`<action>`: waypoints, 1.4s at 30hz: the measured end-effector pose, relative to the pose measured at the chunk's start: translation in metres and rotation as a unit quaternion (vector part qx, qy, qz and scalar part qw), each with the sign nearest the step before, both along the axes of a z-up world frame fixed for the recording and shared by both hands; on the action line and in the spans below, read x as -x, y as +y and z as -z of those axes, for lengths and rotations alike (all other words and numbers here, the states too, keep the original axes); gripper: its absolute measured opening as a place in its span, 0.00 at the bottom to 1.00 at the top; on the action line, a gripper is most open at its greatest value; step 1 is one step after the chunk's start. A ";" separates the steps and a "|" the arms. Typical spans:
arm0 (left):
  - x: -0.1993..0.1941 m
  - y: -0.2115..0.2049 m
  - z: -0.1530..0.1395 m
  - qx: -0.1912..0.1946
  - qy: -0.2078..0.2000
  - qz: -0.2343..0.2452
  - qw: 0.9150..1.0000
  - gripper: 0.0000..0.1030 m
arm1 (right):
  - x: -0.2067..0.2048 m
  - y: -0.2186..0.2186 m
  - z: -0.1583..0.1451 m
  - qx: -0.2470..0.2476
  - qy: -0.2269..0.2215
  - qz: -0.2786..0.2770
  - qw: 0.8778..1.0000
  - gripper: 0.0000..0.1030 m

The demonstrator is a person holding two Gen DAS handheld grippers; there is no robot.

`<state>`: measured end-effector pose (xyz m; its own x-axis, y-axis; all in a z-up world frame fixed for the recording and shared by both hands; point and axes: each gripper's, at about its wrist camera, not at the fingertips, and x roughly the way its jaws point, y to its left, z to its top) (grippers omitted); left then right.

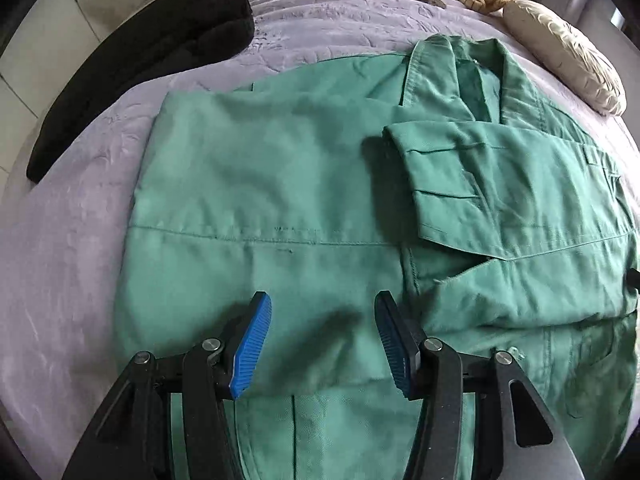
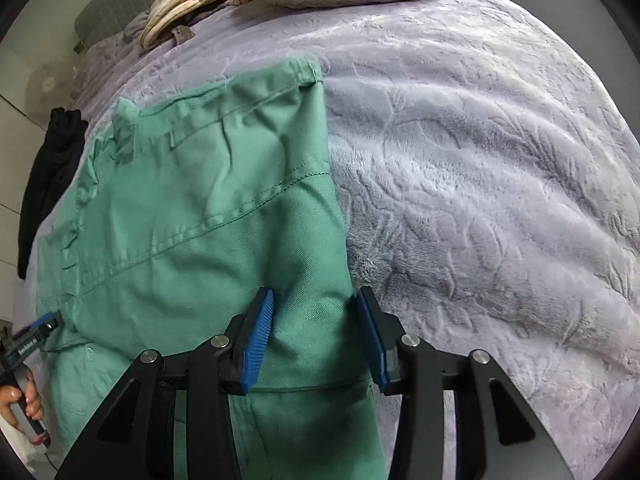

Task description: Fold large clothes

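- The green jacket (image 1: 280, 208) lies flat on the lilac bedspread (image 1: 72, 240), partly folded: both sides are turned in over the middle and one cuffed sleeve (image 1: 472, 184) lies across the chest.
- Its long axis runs from the collar (image 1: 460, 76), at the far end toward the cream pillow (image 1: 568, 52), back to the hem under the grippers.
- The left gripper (image 1: 323, 344) hangs over the jacket's near part, released, blue pads wide apart, nothing between them.
- The right gripper (image 2: 316, 340) is spread too, straddling the jacket's folded edge beside the bare bedspread; whether the pads touch the cloth I cannot tell.
- No containers appear in either view.
- Only the left wrist view shows the collar and folded sleeve; a black garment (image 1: 160, 52) lies beyond the jacket's other side.
- Only the right wrist view shows the wide bare stretch of bedspread beside the jacket, and the person's hand (image 2: 24, 404) gripping the other tool's handle.
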<state>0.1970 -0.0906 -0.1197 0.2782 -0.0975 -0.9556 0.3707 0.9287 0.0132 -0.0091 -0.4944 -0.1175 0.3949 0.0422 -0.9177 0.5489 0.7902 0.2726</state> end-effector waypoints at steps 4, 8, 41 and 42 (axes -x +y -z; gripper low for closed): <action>0.009 -0.010 -0.005 -0.007 0.005 0.005 1.000 0.54 | 0.006 0.001 -0.013 -0.013 -0.010 0.000 1.000 0.63; 0.021 -0.019 -0.005 -0.009 0.019 0.005 1.000 0.66 | 0.014 0.004 -0.016 -0.030 -0.005 -0.004 1.000 0.65; 0.150 -0.003 -0.030 -0.039 0.019 -0.010 0.999 0.98 | 0.078 0.059 -0.012 -0.155 -0.008 -0.071 0.985 1.00; 0.154 -0.001 -0.031 -0.037 0.018 -0.009 0.999 0.98 | 0.080 0.062 -0.012 -0.160 -0.011 -0.068 0.985 1.00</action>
